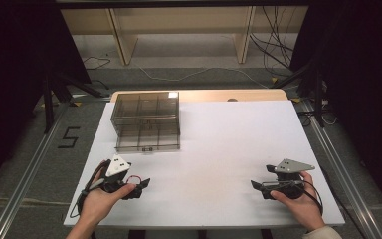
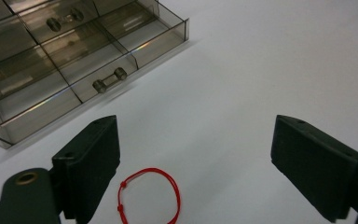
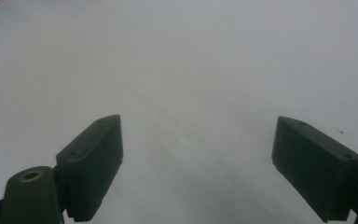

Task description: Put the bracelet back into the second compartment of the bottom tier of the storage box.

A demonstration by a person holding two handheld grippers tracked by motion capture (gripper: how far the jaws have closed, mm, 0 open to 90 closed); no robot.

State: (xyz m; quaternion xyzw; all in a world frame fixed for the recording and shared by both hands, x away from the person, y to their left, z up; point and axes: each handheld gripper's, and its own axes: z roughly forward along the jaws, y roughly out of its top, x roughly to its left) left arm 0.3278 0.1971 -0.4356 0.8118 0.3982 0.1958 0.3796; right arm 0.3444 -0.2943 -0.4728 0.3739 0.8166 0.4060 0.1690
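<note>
Low in the left gripper view, a red string loop (image 2: 150,196) lies flat on the white table (image 2: 261,70), just beside the inner face of one jaw of the left gripper (image 2: 196,168), whose jaws stand wide with nothing held. At upper left sits the smoky compartment box (image 2: 70,60), drawers handled. A good pick, I judge, means centring the jaws over the loop, pressing low so a pad catches the thin cord — then closing slowly. At lower right of the high view the right gripper (image 1: 259,185) rests — jaws wide, empty.

red cord loop (image 2: 149,195), smoky clear box (image 2: 74,60)
</note>
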